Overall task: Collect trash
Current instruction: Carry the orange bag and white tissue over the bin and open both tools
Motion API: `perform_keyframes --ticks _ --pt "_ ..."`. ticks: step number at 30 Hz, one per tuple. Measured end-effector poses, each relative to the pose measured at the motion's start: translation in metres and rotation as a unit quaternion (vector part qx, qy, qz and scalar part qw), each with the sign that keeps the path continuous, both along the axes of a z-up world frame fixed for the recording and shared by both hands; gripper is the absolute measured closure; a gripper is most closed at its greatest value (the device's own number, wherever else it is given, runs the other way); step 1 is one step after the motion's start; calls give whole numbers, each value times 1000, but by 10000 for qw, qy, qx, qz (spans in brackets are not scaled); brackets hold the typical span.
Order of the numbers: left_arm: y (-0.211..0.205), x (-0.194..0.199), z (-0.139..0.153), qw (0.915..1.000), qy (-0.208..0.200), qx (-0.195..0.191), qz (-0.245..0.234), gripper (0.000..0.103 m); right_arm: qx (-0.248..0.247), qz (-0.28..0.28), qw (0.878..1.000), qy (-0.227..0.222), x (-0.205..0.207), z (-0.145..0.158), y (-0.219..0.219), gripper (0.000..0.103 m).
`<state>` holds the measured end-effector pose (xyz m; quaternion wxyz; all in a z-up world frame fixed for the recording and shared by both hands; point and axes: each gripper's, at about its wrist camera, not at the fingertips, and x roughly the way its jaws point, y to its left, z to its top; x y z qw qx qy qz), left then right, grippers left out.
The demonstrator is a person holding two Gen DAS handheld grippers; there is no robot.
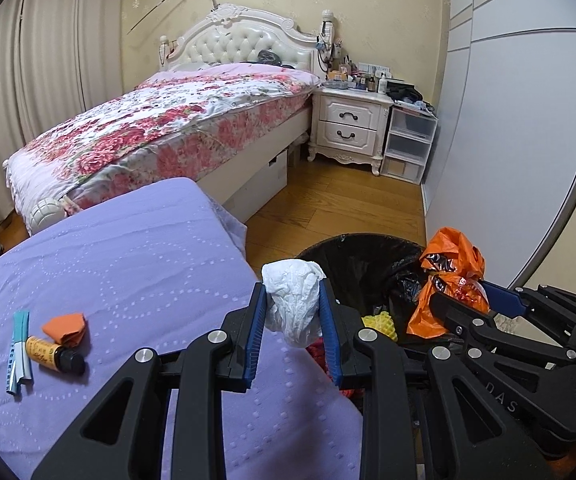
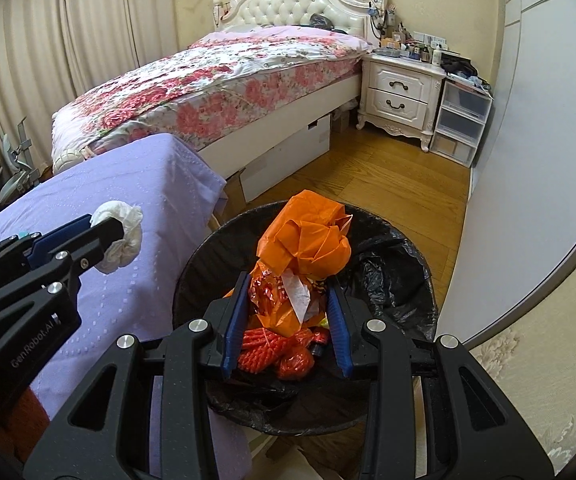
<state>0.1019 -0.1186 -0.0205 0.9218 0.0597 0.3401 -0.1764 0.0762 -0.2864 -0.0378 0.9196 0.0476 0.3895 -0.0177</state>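
Note:
My left gripper (image 1: 293,294) is shut on a crumpled white tissue (image 1: 294,304), held at the right edge of the purple-covered table (image 1: 128,272), beside the bin. The same tissue (image 2: 122,236) and left gripper (image 2: 106,230) show at the left of the right wrist view. My right gripper (image 2: 288,292) is shut on a crumpled orange plastic bag (image 2: 308,248), held over the black-lined trash bin (image 2: 400,280). Red net trash (image 2: 276,350) lies in the bin below it. That orange bag (image 1: 448,280) and the bin (image 1: 352,252) also appear in the left wrist view.
On the purple cover lie an orange scrap (image 1: 66,328), a small orange-labelled bottle (image 1: 54,354) and a teal-and-white wrapper (image 1: 18,352). Behind stand a floral bed (image 1: 160,128), a white nightstand (image 1: 348,124), plastic drawers (image 1: 408,144) and a grey wardrobe (image 1: 508,128). Wooden floor (image 1: 328,208) lies between.

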Motion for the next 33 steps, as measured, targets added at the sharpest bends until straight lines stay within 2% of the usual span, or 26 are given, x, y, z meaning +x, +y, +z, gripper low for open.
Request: perform_keyframes --ticks 6,9,11,16,25,33 --pt "-11 8 -6 9999 54 81 -59 75 20 -97 9999 29 6 -3 -10 65" --pt "-14 11 -9 9999 87 129 -44 60 -10 -180 9998 -1 7 -3 -13 51" --pt "-12 11 -10 9999 98 124 1 48 -68 -248 9997 -21 7 -3 -14 50" --pt "-6 13 -9 9998 105 76 182 32 -127 -365 9992 -58 6 -2 -17 46" --pt "20 5 2 9984 -10 154 547 29 -82 -404 9991 -130 2 4 -16 44" --pt "69 -6 6 9946 52 148 1021 29 16 -49 9998 -166 3 10 13 44"
